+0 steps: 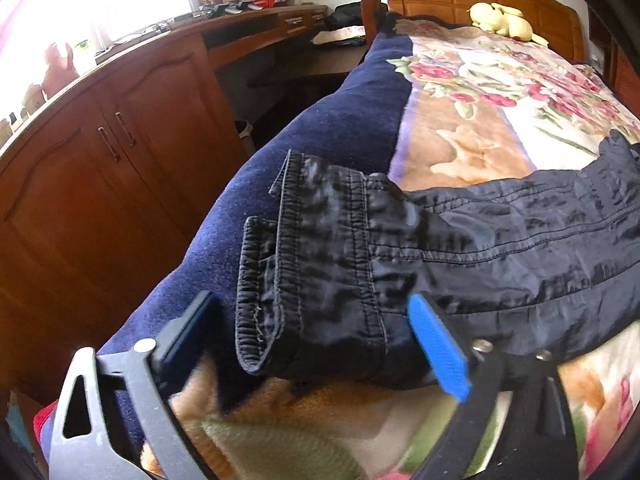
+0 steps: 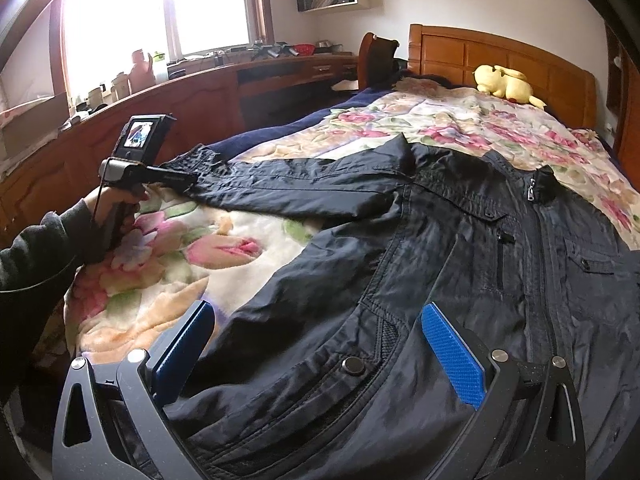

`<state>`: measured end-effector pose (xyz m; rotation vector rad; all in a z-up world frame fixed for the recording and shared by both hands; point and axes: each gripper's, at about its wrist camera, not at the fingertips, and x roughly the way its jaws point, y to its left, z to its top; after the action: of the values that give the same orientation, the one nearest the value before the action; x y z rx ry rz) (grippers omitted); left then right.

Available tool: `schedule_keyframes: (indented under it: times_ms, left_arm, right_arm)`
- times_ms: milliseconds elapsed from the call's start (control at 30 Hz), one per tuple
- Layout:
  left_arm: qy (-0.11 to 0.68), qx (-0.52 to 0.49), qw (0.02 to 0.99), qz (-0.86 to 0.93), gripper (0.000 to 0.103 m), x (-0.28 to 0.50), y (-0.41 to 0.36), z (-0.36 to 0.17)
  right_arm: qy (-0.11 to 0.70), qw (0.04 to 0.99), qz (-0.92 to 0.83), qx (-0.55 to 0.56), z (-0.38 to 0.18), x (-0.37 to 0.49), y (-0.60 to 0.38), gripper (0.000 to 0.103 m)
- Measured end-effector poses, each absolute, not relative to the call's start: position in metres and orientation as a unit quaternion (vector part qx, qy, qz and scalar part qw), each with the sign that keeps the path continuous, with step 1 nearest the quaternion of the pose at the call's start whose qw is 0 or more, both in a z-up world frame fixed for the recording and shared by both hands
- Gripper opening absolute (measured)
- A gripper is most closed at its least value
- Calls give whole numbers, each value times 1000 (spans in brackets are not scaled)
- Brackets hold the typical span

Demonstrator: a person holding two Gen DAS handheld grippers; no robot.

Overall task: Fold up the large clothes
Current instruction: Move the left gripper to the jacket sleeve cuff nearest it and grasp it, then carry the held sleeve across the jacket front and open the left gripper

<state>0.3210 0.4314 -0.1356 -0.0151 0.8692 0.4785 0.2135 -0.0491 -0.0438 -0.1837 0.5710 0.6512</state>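
Observation:
A black jacket (image 2: 460,248) lies front up and zipped on a floral blanket (image 2: 256,248) on the bed. Its one sleeve (image 2: 288,188) stretches out to the left. In the left wrist view the sleeve's elastic cuff (image 1: 304,248) lies between the fingers of my left gripper (image 1: 310,300). The jaws stand wide; the blue right pad (image 1: 438,348) is at the sleeve's edge and the left pad stays clear of the cuff. My right gripper (image 2: 316,308) is open over the jacket's lower hem, near a snap button (image 2: 354,366), with the fabric between its fingers.
A yellow plush toy (image 2: 506,84) rests by the wooden headboard (image 2: 500,56). A navy cover (image 1: 340,120) hangs off the bed's left side. Wooden cabinets (image 1: 100,168) and a cluttered desk run along the window wall. A sleeved hand (image 2: 108,204) holds the left gripper.

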Motion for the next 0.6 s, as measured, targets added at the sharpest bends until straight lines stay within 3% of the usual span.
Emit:
schedule_keyframes:
  times_ms: [67, 133, 167, 200, 233, 600]
  left_arm:
    - [416, -3, 879, 233, 73, 319, 431, -134]
    - [415, 0, 881, 229, 48, 317, 431, -131]
    - [414, -4, 885, 213, 41, 315, 431, -128]
    - [416, -9, 887, 199, 11, 316, 428, -126]
    - [424, -13, 886, 187, 6, 316, 425, -124]
    - [355, 28, 930, 96, 6, 315, 305, -35]
  right_arm:
    - [273, 905, 314, -86, -43, 213, -52, 103]
    - [272, 907, 311, -85, -43, 211, -54, 103]
    - [271, 907, 310, -84, -44, 210, -57, 103]
    - [271, 908, 309, -83, -44, 209, -59, 103]
    - [271, 909, 307, -81, -44, 207, -63, 103]
    - [257, 926, 270, -55, -34, 183, -118, 103]
